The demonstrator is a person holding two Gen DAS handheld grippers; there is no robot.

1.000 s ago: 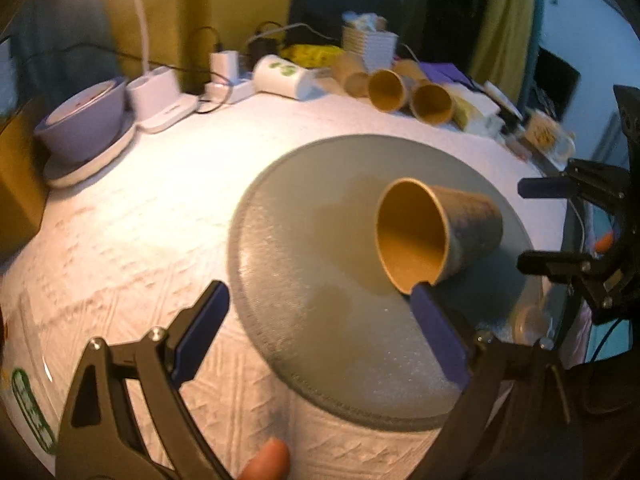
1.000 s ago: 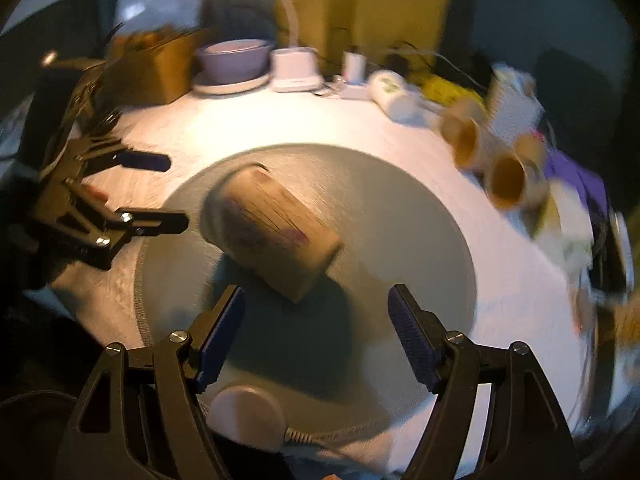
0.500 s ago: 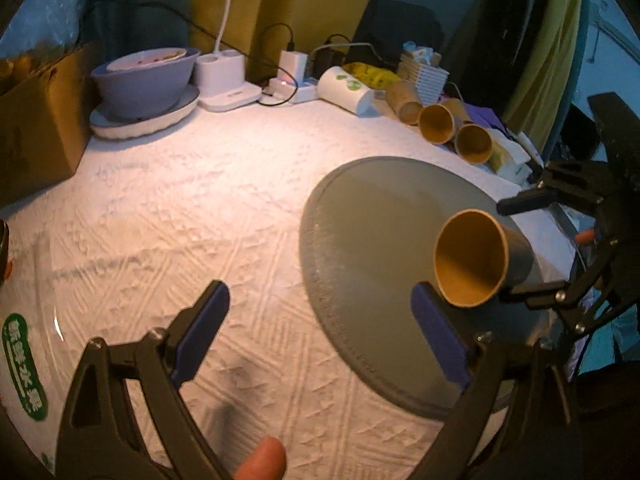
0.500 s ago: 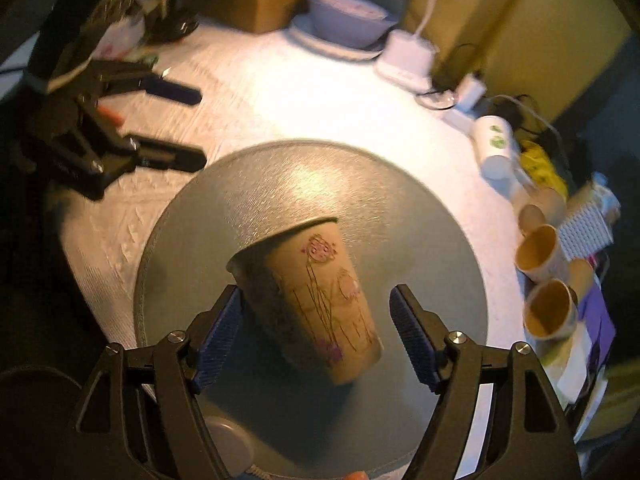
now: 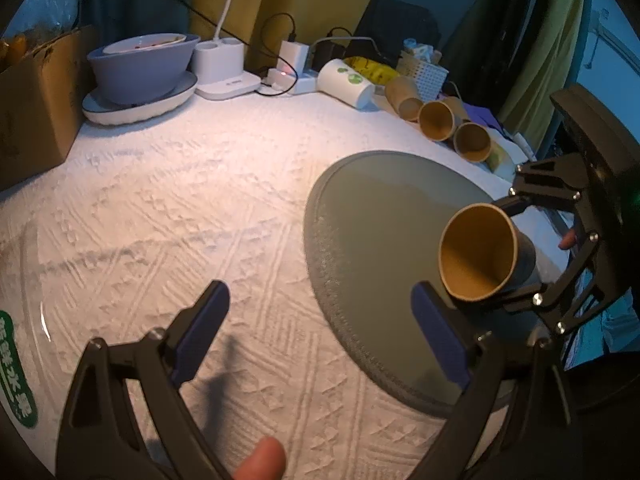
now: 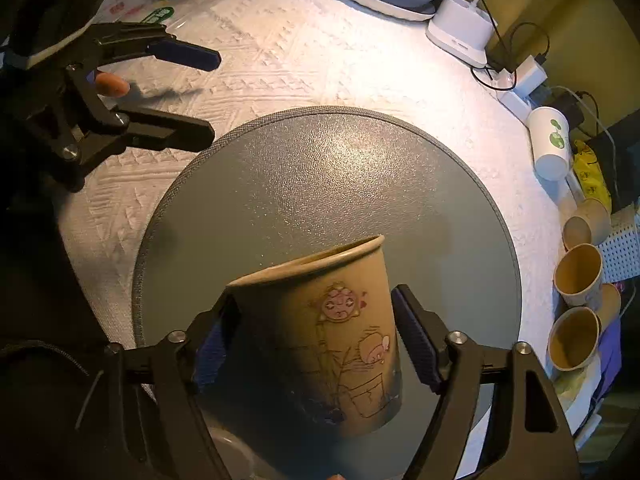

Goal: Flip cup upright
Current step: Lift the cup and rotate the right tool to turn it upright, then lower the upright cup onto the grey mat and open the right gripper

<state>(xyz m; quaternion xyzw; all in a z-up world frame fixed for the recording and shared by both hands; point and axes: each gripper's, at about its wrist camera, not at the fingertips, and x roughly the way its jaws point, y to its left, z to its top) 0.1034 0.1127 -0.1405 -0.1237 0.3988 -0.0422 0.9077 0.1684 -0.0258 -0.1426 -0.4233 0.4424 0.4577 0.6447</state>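
Right gripper (image 6: 316,344): both blue pads pressed against the side wall of the tan paper cup with cartoon line drawings (image 6: 320,328), about mid-height; cup clamped between them. Cup is off the surface, held over the near part of the round grey textured mat (image 6: 320,160), lying tilted, rim pointing away from the right wrist camera. In the left wrist view the same cup (image 5: 480,256) shows its open mouth and brown interior, so not yet upright.

Left gripper (image 5: 320,332): jaws spread wide, holding nothing, over the white embossed tablecloth (image 5: 160,208) just beside the mat edge, apart from the cup.

Handling, judged: thin paper wall, very light, empty as far as visible. Soft under side pressure; mouth may go oval if squeezed hard. Rolled rim stiffest at top, base disc stiffest at bottom. Mid-wall hold seems adequate with light force; printed surface likely gives fair friction against the pads.

Risk: cup tipping on release if base lands unevenly on the mat
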